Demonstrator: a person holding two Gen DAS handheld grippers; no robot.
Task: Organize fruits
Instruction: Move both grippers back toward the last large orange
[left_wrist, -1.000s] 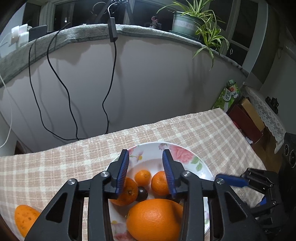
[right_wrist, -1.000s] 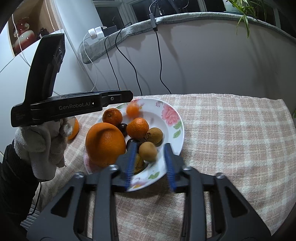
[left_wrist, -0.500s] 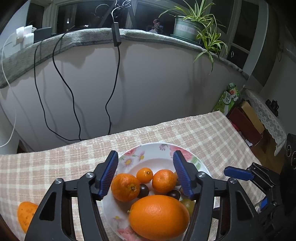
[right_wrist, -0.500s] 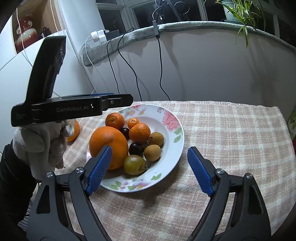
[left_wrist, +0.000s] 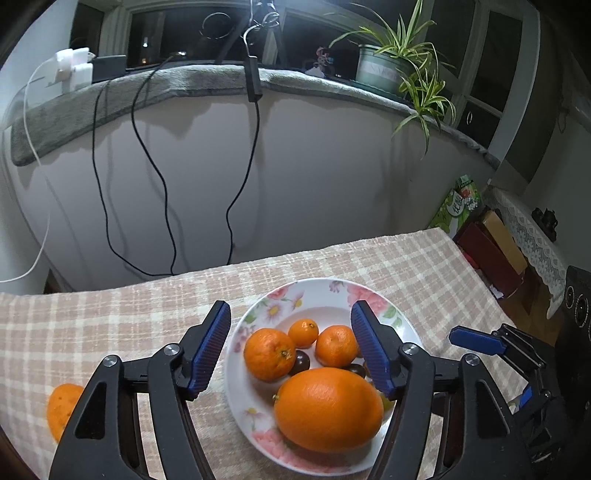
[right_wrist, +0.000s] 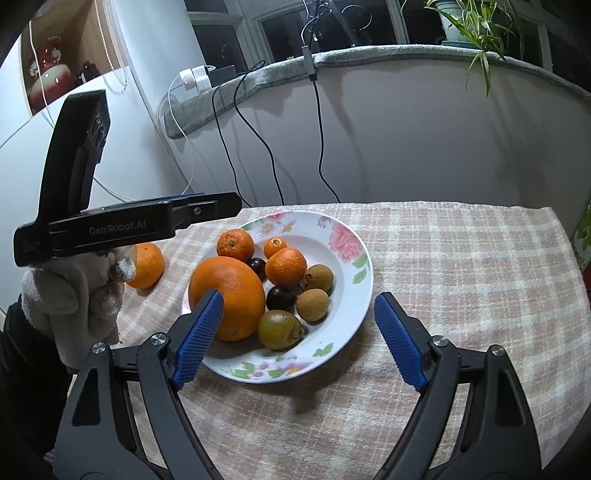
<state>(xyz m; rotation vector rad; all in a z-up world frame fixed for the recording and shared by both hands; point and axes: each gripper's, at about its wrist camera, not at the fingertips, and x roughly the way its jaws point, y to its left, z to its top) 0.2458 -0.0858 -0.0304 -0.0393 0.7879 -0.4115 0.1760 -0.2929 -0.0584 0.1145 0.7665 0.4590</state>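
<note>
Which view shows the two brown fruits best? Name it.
The right wrist view: both brown fruits sit unobstructed on the plate. In the left wrist view, the left tongs' finger hides them.

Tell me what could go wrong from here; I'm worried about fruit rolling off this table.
1. The loose orange lies on the checked cloth outside the floral white plate, beside the gloved hand; a nudge may roll it away.
2. The large orange leans against the crowded small fruit; lifting it could scatter them.
3. Both grippers, left and right, hover open near the plate and could bump it.
</note>
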